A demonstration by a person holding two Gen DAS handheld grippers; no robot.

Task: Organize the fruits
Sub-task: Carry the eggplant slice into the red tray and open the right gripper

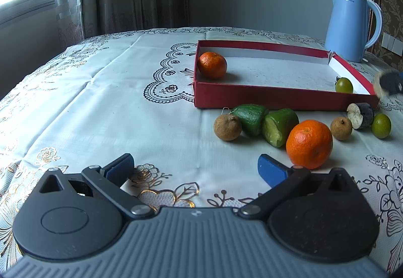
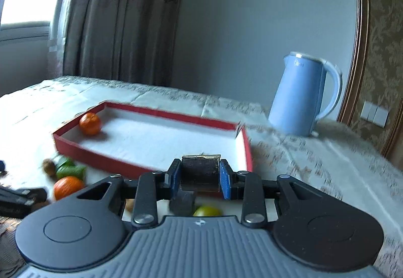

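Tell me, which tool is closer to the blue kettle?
Right. The right tool, shut on a dark fruit piece, is over the red tray's near corner, toward the blue kettle. The left tool hangs open, farther back by the loose orange.

We see our left gripper (image 1: 196,169) wide open over the tablecloth (image 1: 100,102). Far right, the red tray (image 1: 277,98) holds an orange (image 1: 212,64) and a green fruit (image 1: 344,85). Nearer lie another orange (image 1: 309,143), cucumber pieces (image 1: 264,122) and longans (image 1: 227,127). A kettle (image 1: 350,26) stands behind.
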